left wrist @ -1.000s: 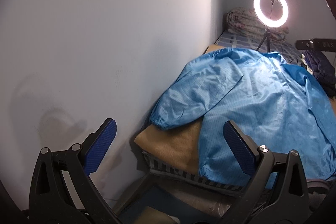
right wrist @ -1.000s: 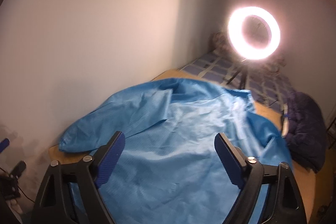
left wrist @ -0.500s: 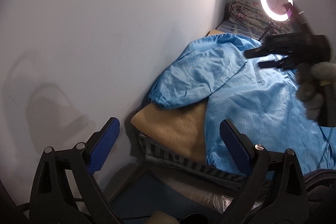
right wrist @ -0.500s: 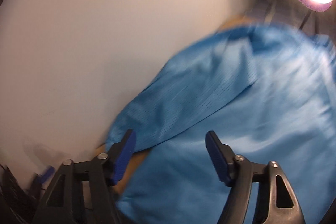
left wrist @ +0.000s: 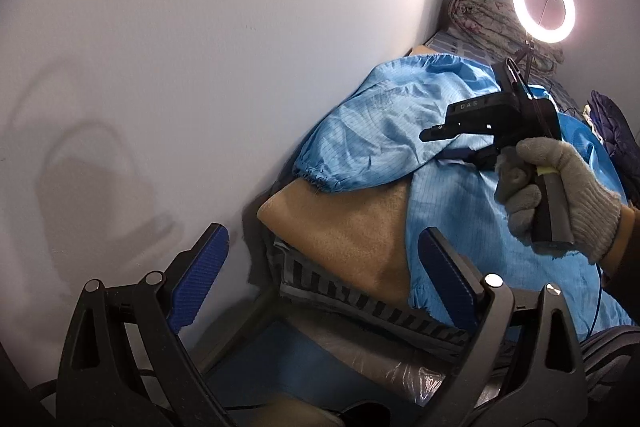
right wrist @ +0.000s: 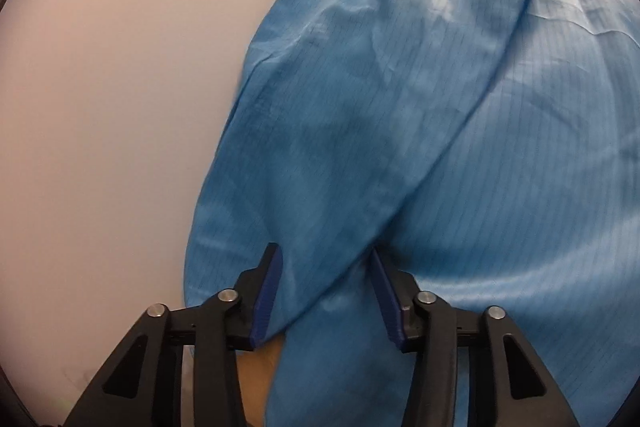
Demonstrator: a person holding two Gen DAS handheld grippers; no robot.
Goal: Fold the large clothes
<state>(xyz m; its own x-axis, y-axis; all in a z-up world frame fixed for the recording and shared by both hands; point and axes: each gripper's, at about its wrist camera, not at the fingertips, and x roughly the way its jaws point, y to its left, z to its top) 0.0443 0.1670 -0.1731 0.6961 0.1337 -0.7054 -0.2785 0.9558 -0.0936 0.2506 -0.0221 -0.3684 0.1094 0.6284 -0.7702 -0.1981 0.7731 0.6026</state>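
**A:** What is changing on the bed right now?

**B:** The right gripper (right wrist: 326,293) is dropping out of the air onto the blue coat (left wrist: 460,187), which is lying spread across a tan blanket (left wrist: 352,227) on a bed beside a pale wall (left wrist: 200,67). A second ago its camera was looking over the whole garment from above; now blue cloth is filling nearly its whole view.

**A:** And its jaws?

**B:** They have just been closing, from wide apart to a narrow gap. The sleeve (right wrist: 360,147), folded across the coat's body, is running between the two blue pads. The right pad is touching a ridge of fabric; the left pad is showing a sliver of space, so the pinch is not looking finished yet.

**A:** Who is holding it?

**B:** A grey-gloved hand (left wrist: 560,199), seen from the left camera, is gripping the handle and tilting the tool down at the sleeve, just above the elastic cuff (left wrist: 320,179).

**A:** What is the left gripper doing?

**B:** The left gripper (left wrist: 320,279) is hanging near the bed's corner, jaws standing wide open and holding nothing. It is sitting only a little lower than before.

**A:** What does this mean for the fold?

**B:** My judgement: the sleeve is being taken up first, so the folding is only beginning. A ring light (left wrist: 544,11) is glowing at the far end of the bed.
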